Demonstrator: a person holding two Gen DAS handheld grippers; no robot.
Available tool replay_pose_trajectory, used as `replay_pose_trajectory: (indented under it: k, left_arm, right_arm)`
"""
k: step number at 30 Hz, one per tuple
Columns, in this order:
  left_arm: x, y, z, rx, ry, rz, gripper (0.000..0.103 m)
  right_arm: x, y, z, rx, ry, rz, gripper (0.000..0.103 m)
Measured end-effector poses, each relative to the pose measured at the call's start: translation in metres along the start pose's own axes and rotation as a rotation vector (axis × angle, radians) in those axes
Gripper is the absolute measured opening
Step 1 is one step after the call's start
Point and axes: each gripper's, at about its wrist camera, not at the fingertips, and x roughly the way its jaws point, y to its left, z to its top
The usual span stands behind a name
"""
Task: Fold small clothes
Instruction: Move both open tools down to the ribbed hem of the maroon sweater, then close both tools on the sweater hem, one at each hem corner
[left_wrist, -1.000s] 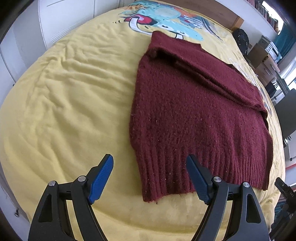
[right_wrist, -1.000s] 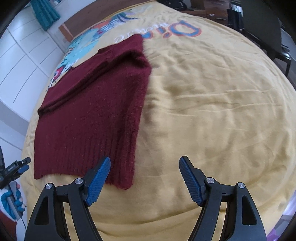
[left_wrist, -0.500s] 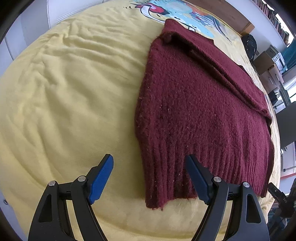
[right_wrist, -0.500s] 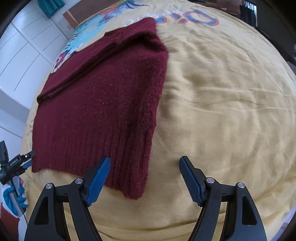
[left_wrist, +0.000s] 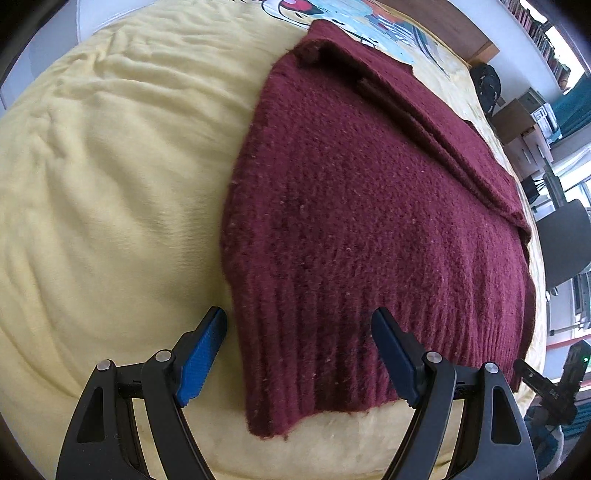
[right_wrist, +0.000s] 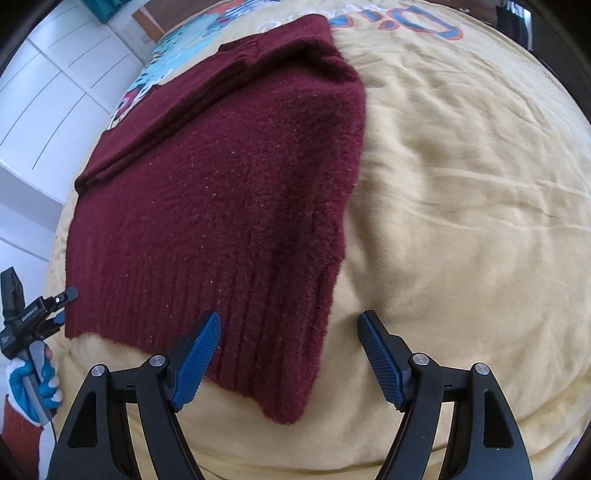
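Sweater (left_wrist: 369, 206), maroon knit, lay flat on the yellow bed cover (left_wrist: 110, 166), sleeves folded in, ribbed hem nearest both grippers, long axis running away from them. Left gripper (left_wrist: 299, 354) straddled the hem's left corner, right gripper (right_wrist: 288, 354) its right corner; both stood wide, gripping nothing, each equally close to its corner.

Sweater (left_wrist: 369, 221) on bedspread (left_wrist: 110, 166) (yellow)
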Motion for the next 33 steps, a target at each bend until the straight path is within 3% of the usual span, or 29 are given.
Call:
replay_pose_trajectory:
  k: [13,22,33]
  left_arm:
    - [0.008,-0.007,0.005,0.006,0.022,-0.085,0.075]
    - [0.008,-0.008,0.004,0.027,0.03,-0.125,0.073]
    - [0.006,0.0,0.002,0.025,0.04,-0.181,0.057]
  right_arm:
    - [0.008,0.004,0.004,-0.015,0.013,0.04,0.076]
    - [0.009,0.004,0.007,-0.01,0.022,0.06,0.059]
    - [0.011,0.005,0.008,-0.004,0.032,0.084,0.046]
